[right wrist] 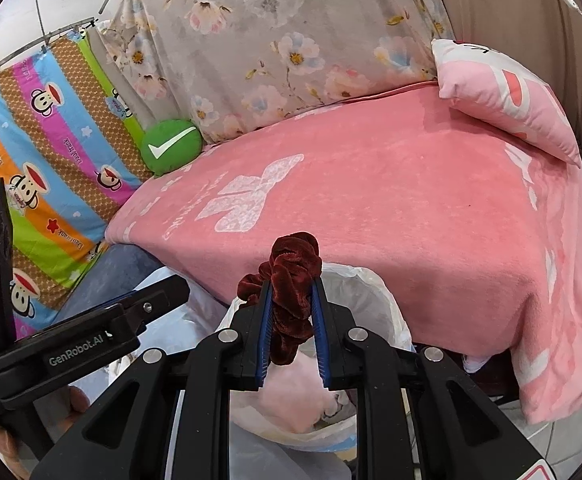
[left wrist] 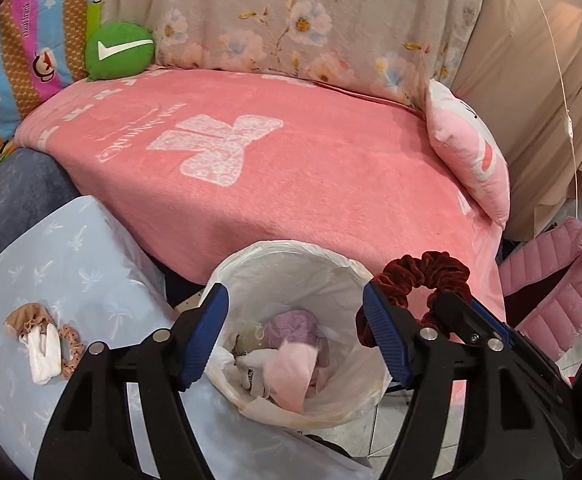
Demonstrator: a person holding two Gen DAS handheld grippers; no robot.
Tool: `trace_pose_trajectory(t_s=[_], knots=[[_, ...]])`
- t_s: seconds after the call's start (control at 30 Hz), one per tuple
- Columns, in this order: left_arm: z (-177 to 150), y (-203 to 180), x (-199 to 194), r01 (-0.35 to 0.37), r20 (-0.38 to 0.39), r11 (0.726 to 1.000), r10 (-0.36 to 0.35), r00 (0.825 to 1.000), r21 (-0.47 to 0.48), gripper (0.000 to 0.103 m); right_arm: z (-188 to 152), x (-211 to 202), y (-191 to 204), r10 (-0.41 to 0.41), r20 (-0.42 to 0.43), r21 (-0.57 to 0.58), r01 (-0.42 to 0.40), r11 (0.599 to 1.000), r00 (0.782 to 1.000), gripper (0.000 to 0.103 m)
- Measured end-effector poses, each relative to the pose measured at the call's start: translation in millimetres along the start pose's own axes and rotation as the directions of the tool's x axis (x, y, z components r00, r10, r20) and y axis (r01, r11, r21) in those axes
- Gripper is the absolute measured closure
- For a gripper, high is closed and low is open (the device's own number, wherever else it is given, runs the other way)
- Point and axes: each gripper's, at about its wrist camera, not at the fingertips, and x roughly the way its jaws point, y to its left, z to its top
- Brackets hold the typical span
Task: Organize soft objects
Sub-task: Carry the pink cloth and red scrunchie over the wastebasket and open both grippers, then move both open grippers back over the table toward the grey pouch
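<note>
Pink blanket (left wrist: 331,184) spread across centre frame of both views, covering the seat and draping over its front edge; floral cloth (left wrist: 291,20) hung behind it along the upper frame. Striped cartoon sheet (right wrist: 51,152) at upper left, green round cushion (left wrist: 119,52) wedged against it. Pink pillow (right wrist: 507,96) propped at right edge of blanket. Pale blue cloth (left wrist: 71,272) at lower left, carrying a small cluster still unsorted: white sock (left wrist: 43,354), tan stocking (left wrist: 27,318) and dotted scrunchie (left wrist: 71,346), touching one another. Pink quilted jacket (left wrist: 563,280) at right edge, clear of the work.

White lined bin (left wrist: 291,256) at lower centre, mouth open, already holding pale pink and lilac soft items; evidently the collection point.

Left gripper (left wrist: 295,336) released, jaws spread wide over the bin mouth, nothing between them. Right gripper (right wrist: 293,316) clenched on dark red velvet scrunchie (right wrist: 291,280), held directly above the bin rim, presumably for dropping in. No obstruction between scrunchie and bin; left tool body close alongside at left of right wrist view, a possible clash.
</note>
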Motion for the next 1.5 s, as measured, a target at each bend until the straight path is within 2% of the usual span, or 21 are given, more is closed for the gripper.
trace_pose_trajectory(t_s=[0.3, 0.57, 0.7, 1.23, 1.4, 1.5], knots=[[-5, 26, -4, -0.042, 0.002, 0.997, 0.042, 0.999, -0.057, 0.036, 1, 11, 18, 0.008, -0.002, -0.030, -0.008, 1.000, 1.000, 0.076], [-14, 49, -11, -0.071, 0.006, 0.991, 0.072, 0.997, -0.110, 0.036, -6, 14, 39, 0.031, -0.033, -0.067, -0.034, 0.997, 0.999, 0.075], [-19, 59, -15, -0.079, 0.006, 0.987, 0.081, 0.997, -0.141, 0.036, -11, 14, 51, 0.042, -0.040, -0.087, -0.045, 0.995, 0.998, 0.067], [-54, 105, -31, -0.170, -0.028, 0.958, 0.168, 0.985, -0.230, 0.036, -37, 15, 93, 0.081, -0.100, -0.152, -0.096, 0.984, 0.992, 0.065], [-69, 123, -37, -0.193, -0.046, 0.943, 0.188, 0.981, -0.270, 0.026, -49, 18, 107, 0.087, -0.128, -0.176, -0.109, 0.978, 0.988, 0.064], [-80, 136, -38, -0.209, -0.070, 0.930, 0.198, 0.978, -0.301, 0.025, -57, 19, 116, 0.091, -0.144, -0.194, -0.118, 0.974, 0.985, 0.064]])
